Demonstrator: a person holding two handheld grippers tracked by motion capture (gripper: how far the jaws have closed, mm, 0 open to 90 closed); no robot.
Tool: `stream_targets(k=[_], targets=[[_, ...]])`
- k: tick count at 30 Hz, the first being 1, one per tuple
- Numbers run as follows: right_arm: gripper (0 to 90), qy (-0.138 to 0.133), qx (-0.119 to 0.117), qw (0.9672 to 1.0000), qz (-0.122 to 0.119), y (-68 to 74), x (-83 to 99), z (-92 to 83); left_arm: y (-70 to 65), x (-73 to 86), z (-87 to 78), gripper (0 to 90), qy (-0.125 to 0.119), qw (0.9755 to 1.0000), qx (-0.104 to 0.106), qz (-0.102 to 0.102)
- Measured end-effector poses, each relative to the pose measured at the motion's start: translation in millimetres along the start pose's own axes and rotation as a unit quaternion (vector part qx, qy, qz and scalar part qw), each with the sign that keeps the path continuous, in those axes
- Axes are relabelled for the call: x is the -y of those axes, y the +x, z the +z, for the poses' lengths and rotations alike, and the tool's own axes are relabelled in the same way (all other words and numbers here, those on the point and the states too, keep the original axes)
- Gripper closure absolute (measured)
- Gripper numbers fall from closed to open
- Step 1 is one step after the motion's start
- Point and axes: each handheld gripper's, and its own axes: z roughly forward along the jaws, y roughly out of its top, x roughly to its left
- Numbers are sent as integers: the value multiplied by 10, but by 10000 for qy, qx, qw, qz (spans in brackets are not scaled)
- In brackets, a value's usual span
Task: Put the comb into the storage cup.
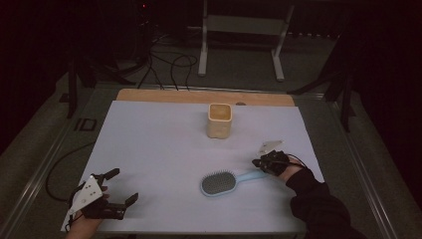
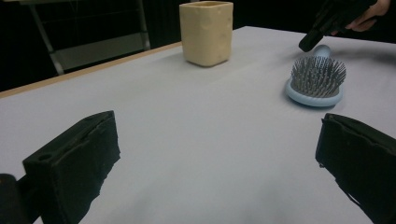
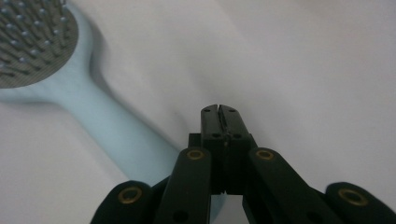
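Hairbrush (image 1: 219, 182), pale blue, bristles up: lies near the table's near edge, right of centre, handle pointing right.

Right gripper (image 1: 260, 163): at the handle's end; in its own view its jaws are pressed together just beside the handle, holding nothing. Risk: closed like this, you can only nudge the brush, spinning or sliding it off line.

Left gripper (image 1: 122, 187): near left corner, jaws spread wide, empty, well apart from the brush.

Cream cup (image 1: 219, 120): upright, farther back; a wide sweep could tip it.

White table cover (image 1: 149, 144): smooth, so the brush will likely skid.
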Motion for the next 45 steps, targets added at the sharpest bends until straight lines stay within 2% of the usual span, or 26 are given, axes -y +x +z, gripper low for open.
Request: stream_targets(k=[16,24,32,40,45], targets=[[900,155,-340,9991,-188,142,62,-51,-4,-3,-3,0,-20,10000,20,-6],[900,62,-442,9989,-136,223,143,-138,-5,1,-6,0,-4,10000,30,-16],[900,38,-516,9985,-183,355,223,-213,-8,-5,-3,0,-8,10000,26,5],[900,-34,-587,9980,-212,485,289,-276,-4,-3,-7,0,-48,9999,49,-85],[900,-50,-655,9976,-236,556,311,-303,-4,-8,-12,0,-51,10000,20,-38]])
